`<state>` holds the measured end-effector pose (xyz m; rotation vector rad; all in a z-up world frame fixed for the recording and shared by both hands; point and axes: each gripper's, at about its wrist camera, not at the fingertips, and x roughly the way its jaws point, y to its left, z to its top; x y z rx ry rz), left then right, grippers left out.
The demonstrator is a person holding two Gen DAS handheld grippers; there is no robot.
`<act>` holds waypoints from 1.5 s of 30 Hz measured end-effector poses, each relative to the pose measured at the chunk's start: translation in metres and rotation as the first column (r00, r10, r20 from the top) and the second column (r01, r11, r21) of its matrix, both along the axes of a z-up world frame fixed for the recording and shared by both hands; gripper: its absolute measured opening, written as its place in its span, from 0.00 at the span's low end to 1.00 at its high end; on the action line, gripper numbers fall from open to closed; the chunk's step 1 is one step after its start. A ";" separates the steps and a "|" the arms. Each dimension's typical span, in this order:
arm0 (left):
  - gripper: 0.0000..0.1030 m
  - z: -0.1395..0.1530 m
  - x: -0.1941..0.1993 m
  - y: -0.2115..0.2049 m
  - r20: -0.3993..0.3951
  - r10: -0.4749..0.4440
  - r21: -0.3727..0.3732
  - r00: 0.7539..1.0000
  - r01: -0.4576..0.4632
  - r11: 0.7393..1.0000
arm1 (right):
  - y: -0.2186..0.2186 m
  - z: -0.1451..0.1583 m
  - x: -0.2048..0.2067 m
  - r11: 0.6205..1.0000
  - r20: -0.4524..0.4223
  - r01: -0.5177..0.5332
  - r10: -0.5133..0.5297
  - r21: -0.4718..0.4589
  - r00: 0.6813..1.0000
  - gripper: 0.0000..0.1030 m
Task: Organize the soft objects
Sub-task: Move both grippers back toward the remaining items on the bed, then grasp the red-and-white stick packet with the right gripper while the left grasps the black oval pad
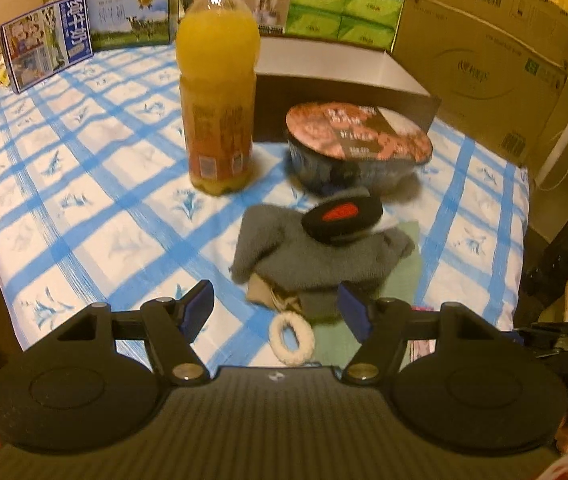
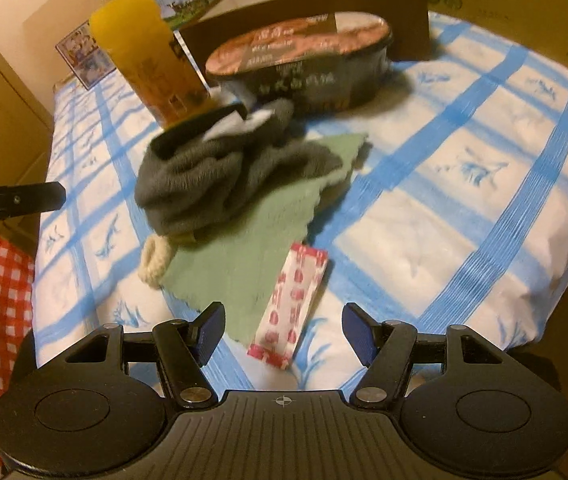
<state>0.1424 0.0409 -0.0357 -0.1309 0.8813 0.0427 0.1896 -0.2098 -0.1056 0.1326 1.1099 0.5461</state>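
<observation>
So, the pile: a fuzzy grey sock (image 1: pixel 316 256) lies bunched on a flat pale green cloth (image 2: pixel 243 248), near the middle of the blue-and-white checked bedsheet (image 1: pixel 83 200).
Black sock: a dark rolled sock with a red patch (image 1: pixel 342 216) sits on top of the grey one.
White ring: a fluffy cream hair tie (image 1: pixel 292 338) touches the pile's near edge.
Left gripper (image 1: pixel 275 308): spread wide, holding nothing, aimed at the pile, likely ready to grab.
Right gripper (image 2: pixel 284 332): spread wide too, empty, just above a red-and-white packet (image 2: pixel 292 308).
Hard things: an orange juice bottle (image 1: pixel 217 80) and a noodle bowl (image 1: pixel 358 140) stand behind, probably not part of the job.
Look: the soft things are messy and blurry.
</observation>
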 end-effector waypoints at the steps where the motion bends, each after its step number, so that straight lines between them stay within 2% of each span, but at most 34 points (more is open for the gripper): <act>1: 0.64 -0.003 0.000 -0.001 -0.007 -0.003 0.000 1.000 0.003 1.000 | 0.000 -0.003 0.000 1.000 -0.006 0.003 -0.003 0.007 1.000 0.62; 5: 0.64 -0.013 0.000 -0.004 -0.033 -0.011 0.000 0.999 0.011 1.000 | 0.002 -0.012 0.001 1.000 -0.035 0.017 -0.017 0.008 0.999 0.58; 16: 0.64 -0.035 0.000 -0.005 -0.069 -0.011 -0.002 0.998 0.011 1.000 | 0.013 -0.029 0.009 0.999 -0.040 0.025 -0.026 -0.023 0.999 0.49; 24: 0.64 -0.042 0.002 -0.005 -0.076 -0.020 0.005 0.997 0.020 1.000 | 0.028 -0.034 0.011 0.995 0.003 0.026 -0.026 -0.093 1.000 0.35; 35: 0.64 -0.047 0.007 -0.006 -0.083 -0.034 0.005 0.996 0.035 0.999 | 0.027 -0.032 0.010 0.994 0.023 0.037 -0.035 -0.103 0.999 0.32; 45: 0.64 -0.045 0.016 -0.010 -0.037 -0.103 0.040 0.994 0.104 0.994 | 0.005 -0.010 0.024 0.996 0.072 0.085 -0.082 -0.037 0.994 0.31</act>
